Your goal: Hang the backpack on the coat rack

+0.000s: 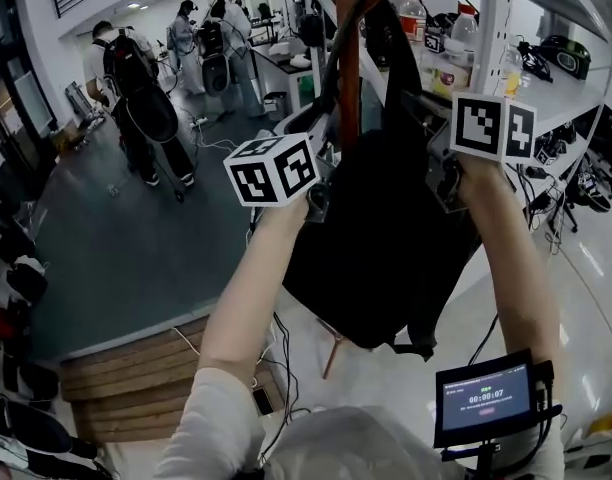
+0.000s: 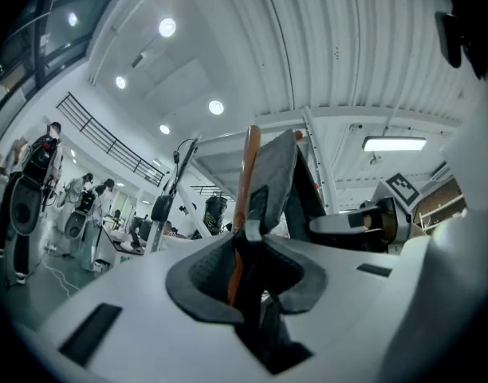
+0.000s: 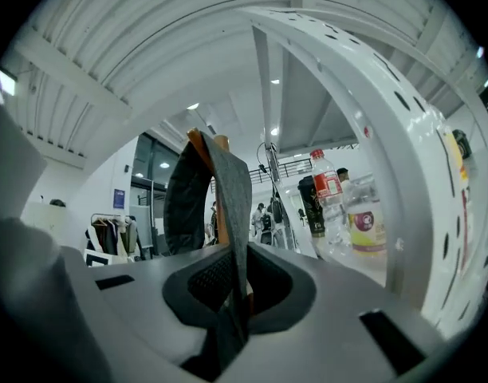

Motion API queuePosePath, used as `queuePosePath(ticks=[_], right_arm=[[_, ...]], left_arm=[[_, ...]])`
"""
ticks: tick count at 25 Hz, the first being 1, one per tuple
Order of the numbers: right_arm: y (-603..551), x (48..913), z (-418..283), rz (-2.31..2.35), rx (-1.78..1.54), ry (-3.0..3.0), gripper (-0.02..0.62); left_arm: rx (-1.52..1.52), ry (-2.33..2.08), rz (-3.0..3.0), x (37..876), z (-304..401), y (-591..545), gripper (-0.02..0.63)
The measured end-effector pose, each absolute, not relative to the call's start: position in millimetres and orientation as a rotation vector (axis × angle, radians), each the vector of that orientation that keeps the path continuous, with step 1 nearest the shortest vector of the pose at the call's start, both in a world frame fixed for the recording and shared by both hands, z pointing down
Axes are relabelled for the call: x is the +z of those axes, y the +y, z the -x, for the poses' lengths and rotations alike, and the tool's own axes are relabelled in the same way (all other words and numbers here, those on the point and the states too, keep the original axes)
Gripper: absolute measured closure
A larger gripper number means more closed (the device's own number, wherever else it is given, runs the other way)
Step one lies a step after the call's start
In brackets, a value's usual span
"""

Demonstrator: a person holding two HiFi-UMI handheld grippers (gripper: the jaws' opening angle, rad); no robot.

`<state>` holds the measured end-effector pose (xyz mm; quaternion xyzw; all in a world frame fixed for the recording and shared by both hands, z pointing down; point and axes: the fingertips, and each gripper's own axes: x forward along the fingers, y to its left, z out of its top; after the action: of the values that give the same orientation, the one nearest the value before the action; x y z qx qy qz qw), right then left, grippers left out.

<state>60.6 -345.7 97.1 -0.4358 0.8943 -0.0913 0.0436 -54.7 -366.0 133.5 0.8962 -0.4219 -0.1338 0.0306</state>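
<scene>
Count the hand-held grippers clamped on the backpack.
2. The left hand-held gripper pinches a backpack strap left of the pole; the right hand-held gripper pinches one on the right.

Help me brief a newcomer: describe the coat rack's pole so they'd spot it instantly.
Start at the white shelving unit with bottles, right side of the head view. Left of it a black backpack is held up; the coat rack pole rises above it, the only orange-brown upright among white posts.
</scene>
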Motion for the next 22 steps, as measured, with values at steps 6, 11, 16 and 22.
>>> queuePosePath(ticks=[6, 11, 16, 22], right_arm=[[-327, 102, -65, 1.405, -0.022, 2.695, 0.558], [-313, 98, -80, 1.420, 0.182, 2.565, 0.557], [-283, 94, -92, 1.350, 0.455, 2.366, 0.557], [-267, 107, -106, 1.235, 0.445, 2.268, 0.557]], left_arm=[[-0.491, -1.319, -2.850, 134, 50, -337, 0.534], [-0.540, -1.317, -2.949, 129, 43, -311, 0.534], [-0.648, -1.330, -3.008, 130, 42, -287, 0.524], [-0.749, -1.390, -3.074, 133, 47, -255, 0.453]])
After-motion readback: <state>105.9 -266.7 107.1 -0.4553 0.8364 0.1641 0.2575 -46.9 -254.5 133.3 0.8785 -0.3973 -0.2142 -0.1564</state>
